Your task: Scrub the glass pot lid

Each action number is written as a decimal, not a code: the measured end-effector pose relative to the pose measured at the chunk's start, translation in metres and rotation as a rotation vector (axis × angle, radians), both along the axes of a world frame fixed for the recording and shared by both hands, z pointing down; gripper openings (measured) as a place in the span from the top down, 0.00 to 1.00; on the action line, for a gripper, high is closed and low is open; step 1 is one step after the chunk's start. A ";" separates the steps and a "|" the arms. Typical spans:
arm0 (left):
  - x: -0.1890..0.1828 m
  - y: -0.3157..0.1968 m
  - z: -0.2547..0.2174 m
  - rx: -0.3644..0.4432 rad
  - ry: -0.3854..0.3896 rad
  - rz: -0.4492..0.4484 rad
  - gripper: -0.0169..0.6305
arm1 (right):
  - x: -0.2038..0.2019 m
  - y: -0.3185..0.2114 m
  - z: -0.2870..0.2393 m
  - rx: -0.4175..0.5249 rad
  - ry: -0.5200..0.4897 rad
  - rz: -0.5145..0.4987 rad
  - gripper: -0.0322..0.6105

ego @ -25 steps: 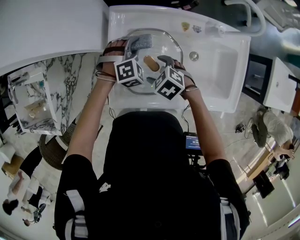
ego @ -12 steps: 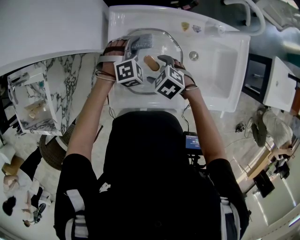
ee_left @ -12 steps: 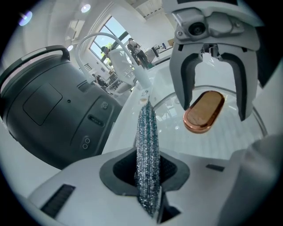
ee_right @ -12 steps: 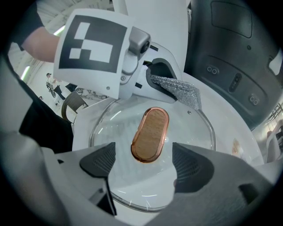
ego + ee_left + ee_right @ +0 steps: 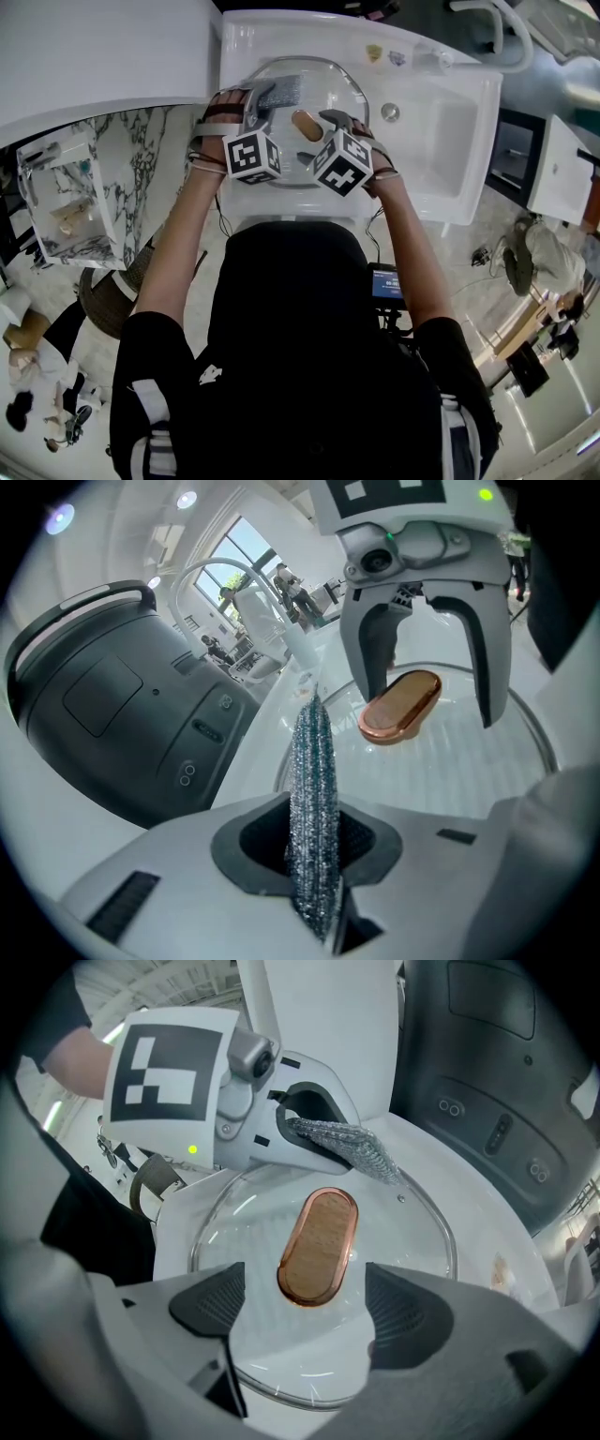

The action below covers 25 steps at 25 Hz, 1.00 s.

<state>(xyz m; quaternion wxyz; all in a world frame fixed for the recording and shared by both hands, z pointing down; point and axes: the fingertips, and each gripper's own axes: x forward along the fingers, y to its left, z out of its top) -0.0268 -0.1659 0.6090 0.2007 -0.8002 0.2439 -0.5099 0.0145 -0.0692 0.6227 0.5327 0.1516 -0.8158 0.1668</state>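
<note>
In the head view, the marker cubes [image 5: 251, 157] cover the near rim of the glass pot lid [image 5: 328, 80] and most of the jaws of the left gripper [image 5: 267, 96] and right gripper [image 5: 322, 139]. In the left gripper view, the scouring pad [image 5: 313, 799] sinks between the jaws — its lower end is out of sight. Two stickers [image 5: 373, 52] on the sink [image 5: 450, 122] are too small to read.

**Left gripper: pad clamped, lid ahead**

The left gripper [image 5: 317, 855] has its jaws closed on a silver mesh scouring pad [image 5: 312, 780], which stands on edge and points forward. Ahead lies the glass pot lid [image 5: 469, 761], its copper-rimmed oval handle [image 5: 401, 707] near the centre. The right gripper [image 5: 429, 700] hangs over that handle, jaws apart, one on each side. A dark grey appliance [image 5: 112, 714] stands beyond the lid's left rim.
</note>
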 end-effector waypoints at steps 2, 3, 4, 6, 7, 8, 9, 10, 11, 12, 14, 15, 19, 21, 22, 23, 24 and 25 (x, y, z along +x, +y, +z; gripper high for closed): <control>-0.003 0.004 0.000 0.001 0.000 -0.005 0.86 | 0.000 0.000 0.000 0.000 0.001 0.000 0.37; -0.005 0.006 -0.001 0.001 0.000 -0.008 0.86 | 0.000 -0.001 0.000 0.000 0.002 0.000 0.37; -0.007 0.008 -0.002 0.000 0.001 -0.012 0.86 | 0.000 -0.001 -0.001 0.000 0.003 0.000 0.37; -0.011 0.014 -0.005 -0.005 0.002 -0.024 0.86 | 0.000 0.000 -0.001 -0.001 0.005 0.001 0.37; -0.013 0.017 -0.005 -0.005 0.004 -0.029 0.86 | 0.000 0.000 -0.001 -0.001 0.005 0.001 0.37; -0.015 0.020 -0.004 -0.001 0.006 -0.031 0.86 | -0.001 0.001 -0.001 -0.001 0.006 0.000 0.37; -0.016 0.022 -0.004 0.002 0.008 -0.031 0.86 | -0.001 0.001 -0.001 -0.002 0.007 0.000 0.37; -0.017 0.025 -0.003 0.004 0.009 -0.030 0.86 | -0.001 0.001 -0.001 -0.002 0.008 0.000 0.37; -0.018 0.027 -0.004 0.005 0.009 -0.029 0.86 | 0.000 0.001 -0.001 -0.003 0.009 0.000 0.37; -0.018 0.029 -0.004 0.005 0.009 -0.027 0.86 | 0.000 0.001 -0.001 -0.005 0.009 0.000 0.37; -0.019 0.033 -0.004 0.007 0.009 -0.023 0.86 | 0.000 0.000 -0.001 -0.006 0.009 0.000 0.37; -0.020 0.035 -0.004 0.008 0.010 -0.023 0.86 | 0.000 0.000 -0.001 -0.006 0.010 -0.001 0.37; -0.024 0.042 -0.007 0.005 0.010 -0.034 0.86 | -0.001 0.000 -0.001 -0.006 0.012 -0.001 0.37; -0.024 0.045 -0.006 0.005 0.011 -0.036 0.86 | -0.001 0.000 -0.001 -0.006 0.014 -0.001 0.37; -0.024 0.046 -0.006 0.004 0.012 -0.037 0.86 | 0.000 0.000 -0.001 -0.007 0.014 -0.001 0.37; -0.024 0.047 -0.006 0.004 0.013 -0.038 0.86 | 0.000 0.000 -0.001 -0.007 0.015 -0.001 0.37; -0.024 0.049 -0.005 0.005 0.015 -0.038 0.86 | 0.000 0.000 -0.001 -0.007 0.015 0.000 0.37; -0.025 0.050 -0.005 0.006 0.016 -0.040 0.86 | 0.000 0.000 -0.001 -0.007 0.015 0.000 0.37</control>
